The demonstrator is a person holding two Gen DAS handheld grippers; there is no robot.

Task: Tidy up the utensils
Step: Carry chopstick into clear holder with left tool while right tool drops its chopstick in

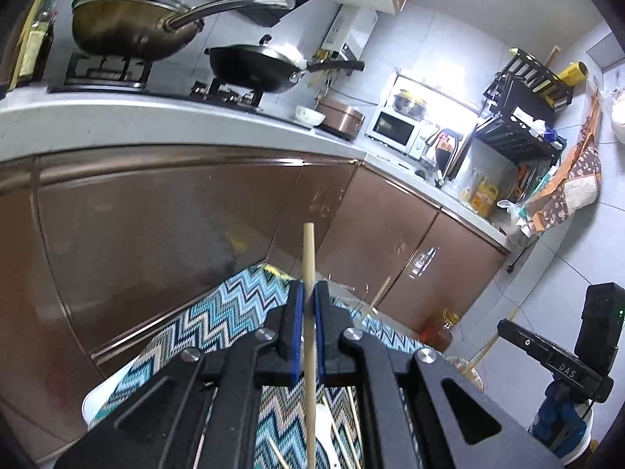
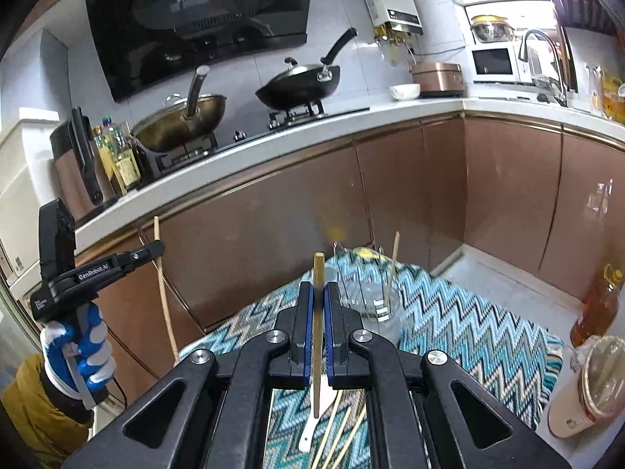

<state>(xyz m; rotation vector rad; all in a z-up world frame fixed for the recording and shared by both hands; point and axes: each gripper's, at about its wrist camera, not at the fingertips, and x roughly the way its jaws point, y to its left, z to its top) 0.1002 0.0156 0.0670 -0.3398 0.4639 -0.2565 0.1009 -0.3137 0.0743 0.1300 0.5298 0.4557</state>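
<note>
Brown kitchen cabinets [image 1: 164, 226] behind zigzag-patterned blue cloth [image 1: 218, 312] on bench. Left view: left gripper [image 1: 307, 305] fingers nearly closed, pinching pale wooden chopstick [image 1: 308, 258] upright; more chopsticks [image 1: 343, 441] lie on cloth below. Right view: right gripper [image 2: 318, 305] fingers clamp darker wooden chopstick [image 2: 318, 273]; clear glass cup [image 2: 375, 305] just beyond holds one stick [image 2: 391, 269]; white spoon [image 2: 312, 426] on cloth.

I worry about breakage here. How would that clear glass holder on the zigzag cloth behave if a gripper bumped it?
The glass holder looks thin-walled, so probably fragile. It stands upright on soft zigzag cloth, so likely tippy. The chopstick leaning inside it adds leverage.
</note>
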